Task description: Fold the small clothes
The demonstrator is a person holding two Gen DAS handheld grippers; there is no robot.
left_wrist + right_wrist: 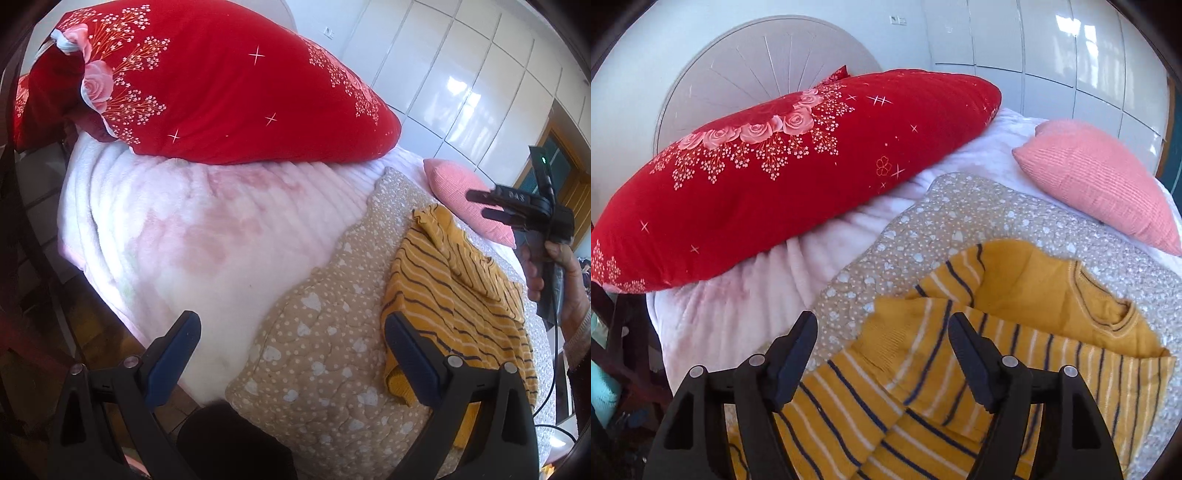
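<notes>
A small yellow sweater [458, 291] with dark and white stripes lies partly folded on a beige heart-print quilt [325, 354]. My left gripper [291, 332] is open and empty, above the quilt just left of the sweater's hem. My right gripper [480, 205], held in a hand, hovers above the sweater's far side with its fingers apart. In the right wrist view the right gripper [882, 332] is open over the sweater [960, 354], with a sleeve folded across the body and the neckline to the right.
A big red floral pillow [221, 85] lies at the back on a pale pink fluffy blanket [177, 229]. A small pink cushion [1104, 181] sits at the quilt's [923, 221] far right. The bed's left edge [96, 280] drops to the floor. White wardrobe doors [461, 74] stand behind.
</notes>
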